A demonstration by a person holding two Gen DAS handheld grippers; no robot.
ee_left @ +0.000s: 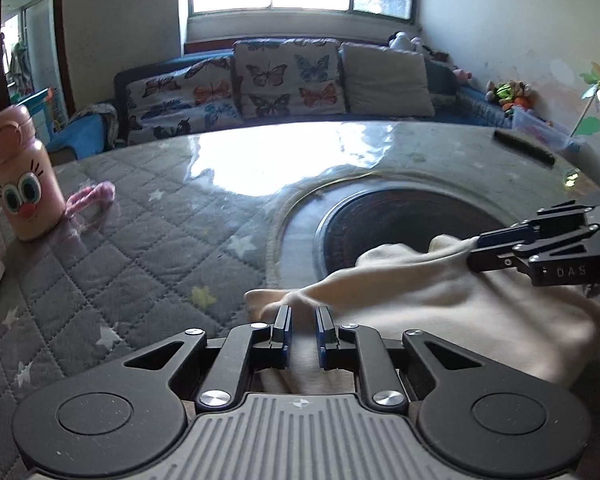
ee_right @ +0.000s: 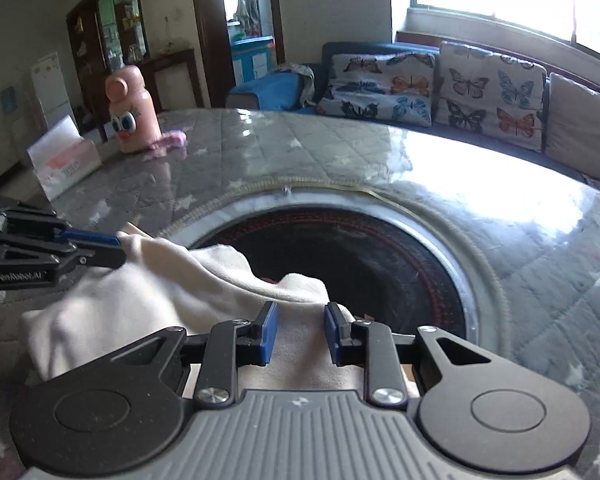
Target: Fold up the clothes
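Note:
A cream-coloured garment [ee_left: 440, 296] lies bunched on the quilted grey table cover, partly over the round dark inset in the table's middle. My left gripper [ee_left: 303, 314] is shut on a fold of its cloth, which fills the narrow gap between the blue pads. In the right wrist view the same garment [ee_right: 148, 292] spreads to the left, and my right gripper [ee_right: 300, 312] is shut on another fold of it. Each gripper shows in the other's view: the right gripper [ee_left: 474, 250] pinches the cloth's far edge, the left gripper [ee_right: 120, 246] pinches the edge at the left.
A pink cartoon-faced bottle [ee_left: 20, 184] with a pink cord stands at the table's left. A tissue box [ee_right: 66, 158] sits beyond it. The round dark inset [ee_right: 364, 264] lies under the garment's far side. A sofa with butterfly cushions [ee_left: 288, 76] stands behind the table.

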